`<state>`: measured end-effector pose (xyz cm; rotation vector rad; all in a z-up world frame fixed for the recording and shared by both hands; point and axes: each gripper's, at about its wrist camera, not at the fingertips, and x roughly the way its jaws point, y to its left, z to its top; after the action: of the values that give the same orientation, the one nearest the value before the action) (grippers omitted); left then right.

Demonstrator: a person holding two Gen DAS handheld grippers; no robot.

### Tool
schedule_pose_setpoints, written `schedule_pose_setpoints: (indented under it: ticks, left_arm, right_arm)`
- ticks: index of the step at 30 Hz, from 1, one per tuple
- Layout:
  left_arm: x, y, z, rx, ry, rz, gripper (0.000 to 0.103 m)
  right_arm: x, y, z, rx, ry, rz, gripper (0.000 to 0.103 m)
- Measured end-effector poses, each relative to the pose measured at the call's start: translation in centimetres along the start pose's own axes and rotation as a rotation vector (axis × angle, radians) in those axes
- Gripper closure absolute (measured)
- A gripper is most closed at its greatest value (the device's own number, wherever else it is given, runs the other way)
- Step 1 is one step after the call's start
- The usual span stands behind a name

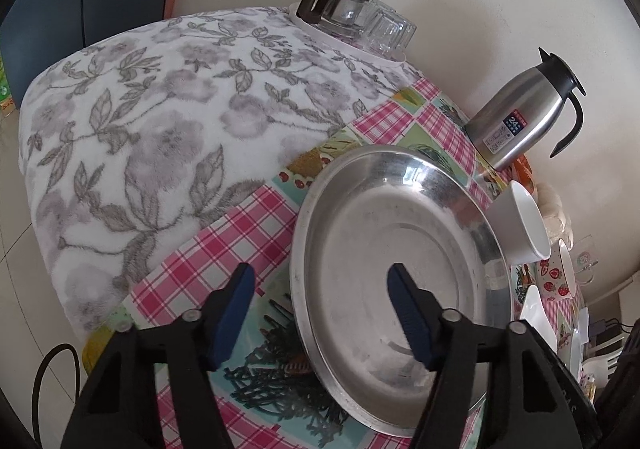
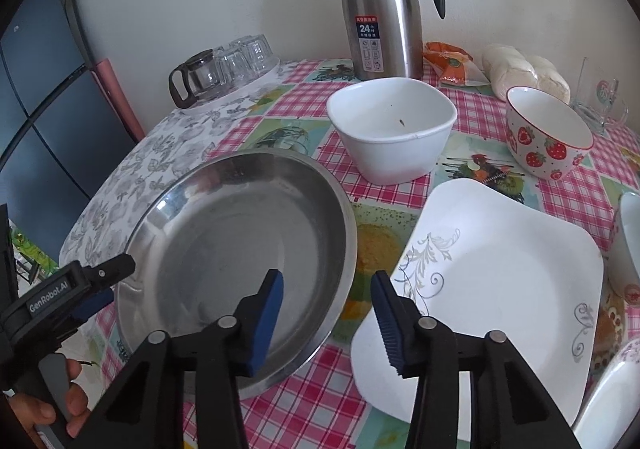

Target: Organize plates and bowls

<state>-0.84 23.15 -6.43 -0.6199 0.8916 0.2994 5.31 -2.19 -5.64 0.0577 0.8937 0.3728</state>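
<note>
A round steel plate (image 1: 380, 249) (image 2: 224, 249) lies on the checked tablecloth. My left gripper (image 1: 320, 277) straddles its left rim, one pad inside the plate and one over the cloth, neither pressing; it also shows in the right wrist view (image 2: 114, 281), held by a hand (image 2: 60, 409). My right gripper (image 2: 327, 281) straddles the plate's right rim in the same way, open. Right of it lies a white square plate (image 2: 500, 289) with grey scrollwork. Behind stand a white square bowl (image 2: 392, 129) (image 1: 524, 225) and a strawberry bowl (image 2: 548, 133) (image 1: 560, 281).
A steel thermos jug (image 2: 380, 9) (image 1: 520, 117) stands at the back by the wall. A glass teapot and upturned glasses (image 2: 224, 65) (image 1: 352, 17) sit on a tray over a floral cloth (image 1: 160, 129). A glass mug (image 2: 600, 101), bagged buns (image 2: 524, 73) and more crockery (image 2: 630, 241) crowd the right.
</note>
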Motion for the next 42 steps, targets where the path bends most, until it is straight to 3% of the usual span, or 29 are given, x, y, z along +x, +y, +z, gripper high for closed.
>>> schedule_pose_setpoints:
  ticks: [2,6,15,22,30,36,42]
  left_arm:
    - [0.2,-0.1,-0.1,0.006,0.012,-0.006,0.045]
    - [0.5,-0.2,-0.1,0.013,0.029,-0.015,0.048]
    - [1.0,-0.1,-0.3,0.017,0.051,-0.014,0.07]
    - [1.2,0.8,-0.3,0.009,0.048,0.03,0.083]
    - [1.2,1.4,-0.2,-0.005,0.039,0.037,0.085]
    - [1.2,1.6,-0.3,-0.008,0.037,0.035,0.085]
    - [1.0,1.4,-0.6,0.003,0.04,0.044,0.086]
  right_arm:
    - [0.3,0.0,0.2,0.002,0.002,0.0,0.062]
    - [1.1,0.0,0.5,0.003,0.015,-0.001,0.071]
    - [1.7,-0.2,0.9,0.008,0.009,-0.009,0.073]
    - [2.2,-0.9,0.8,0.035,0.02,-0.018,0.073]
    - [2.7,-0.3,0.3,0.021,0.049,0.01,0.074]
    - [3.0,-0.6,0.0,0.048,0.091,0.03,0.088]
    - [2.7,-0.4,-0.2,0.049,0.104,0.037,0.088]
